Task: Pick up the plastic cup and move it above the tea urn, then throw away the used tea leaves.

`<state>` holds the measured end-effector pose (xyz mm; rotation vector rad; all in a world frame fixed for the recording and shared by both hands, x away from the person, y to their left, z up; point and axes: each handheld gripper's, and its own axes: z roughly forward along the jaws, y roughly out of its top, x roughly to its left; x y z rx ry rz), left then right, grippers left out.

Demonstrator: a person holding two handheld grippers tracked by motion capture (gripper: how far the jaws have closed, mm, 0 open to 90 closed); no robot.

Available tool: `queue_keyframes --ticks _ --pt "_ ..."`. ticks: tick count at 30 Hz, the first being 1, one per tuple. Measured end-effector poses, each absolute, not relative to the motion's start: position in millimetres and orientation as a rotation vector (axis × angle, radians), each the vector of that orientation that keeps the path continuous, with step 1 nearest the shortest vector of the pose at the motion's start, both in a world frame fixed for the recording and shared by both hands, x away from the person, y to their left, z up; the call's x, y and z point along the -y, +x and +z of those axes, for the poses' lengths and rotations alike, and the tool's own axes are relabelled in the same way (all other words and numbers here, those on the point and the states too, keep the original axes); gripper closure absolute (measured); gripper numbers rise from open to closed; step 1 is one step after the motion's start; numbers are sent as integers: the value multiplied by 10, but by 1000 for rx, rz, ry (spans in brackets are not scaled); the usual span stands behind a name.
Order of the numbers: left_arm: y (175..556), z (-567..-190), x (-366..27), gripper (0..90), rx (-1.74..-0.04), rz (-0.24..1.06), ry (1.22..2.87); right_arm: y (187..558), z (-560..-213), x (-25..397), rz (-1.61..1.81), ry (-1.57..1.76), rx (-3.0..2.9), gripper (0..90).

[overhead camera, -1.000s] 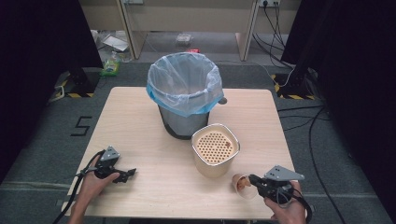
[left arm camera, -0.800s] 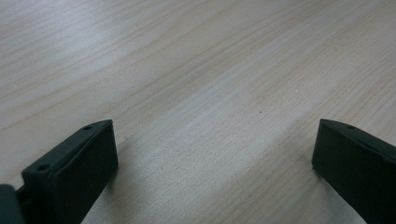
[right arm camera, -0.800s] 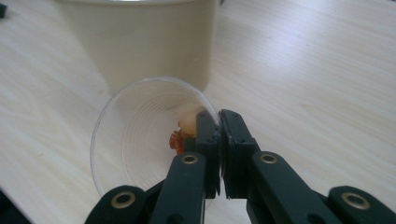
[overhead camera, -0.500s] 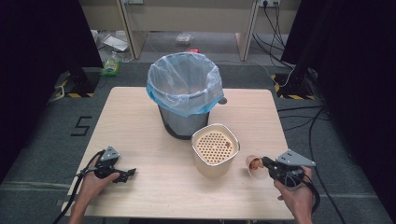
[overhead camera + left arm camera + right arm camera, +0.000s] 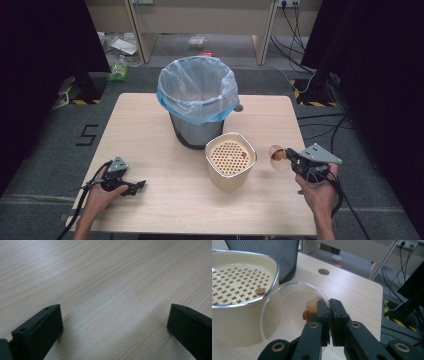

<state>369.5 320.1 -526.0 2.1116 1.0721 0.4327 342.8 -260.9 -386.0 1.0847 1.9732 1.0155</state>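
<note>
I'm pinching the clear cup's (image 5: 287,315) rim with the right gripper (image 5: 329,315) | cup lying sideways, mouth facing the camera, axis level, beside strainer tub (image 5: 239,287) | left gripper (image 5: 131,187) resting, jaws apart, empty

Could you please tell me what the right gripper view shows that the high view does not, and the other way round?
Right gripper view alone: small food bits inside the clear cup and a brown piece on the strainer. High view alone: the lined bin's open top and the left gripper, resting on the table. Both: the right gripper pinching the cup's rim beside the strainer.
</note>
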Motion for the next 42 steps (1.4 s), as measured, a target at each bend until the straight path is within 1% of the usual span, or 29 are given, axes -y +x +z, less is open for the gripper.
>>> queue_keyframes --ticks 10,15,20,21,27,35,42 --pt "3695 -5259 -3201 0 -1072 432 2113 3567 -3563 2399 1015 968 -1915 873" --pt "3695 -5259 -3201 0 -1072 432 2113 3678 -3411 2177 984 843 -1879 874" --pt "3695 -5259 -3201 0 -1072 432 2113 3765 -3349 1973 945 737 -1875 873" --pt "3695 -5259 -3201 0 -1072 432 2113 3804 -3340 1870 922 684 -1876 874" --pt "3695 -5259 -3201 0 -1072 432 2113 3843 -3384 1621 818 540 -1831 874" --pt "3695 -5259 -3201 0 -1072 432 2113 3755 -3578 1362 685 337 -1698 875" --pt "3695 -5260 -3201 0 -1072 433 2112 3636 -3784 1256 754 311 -1572 878"
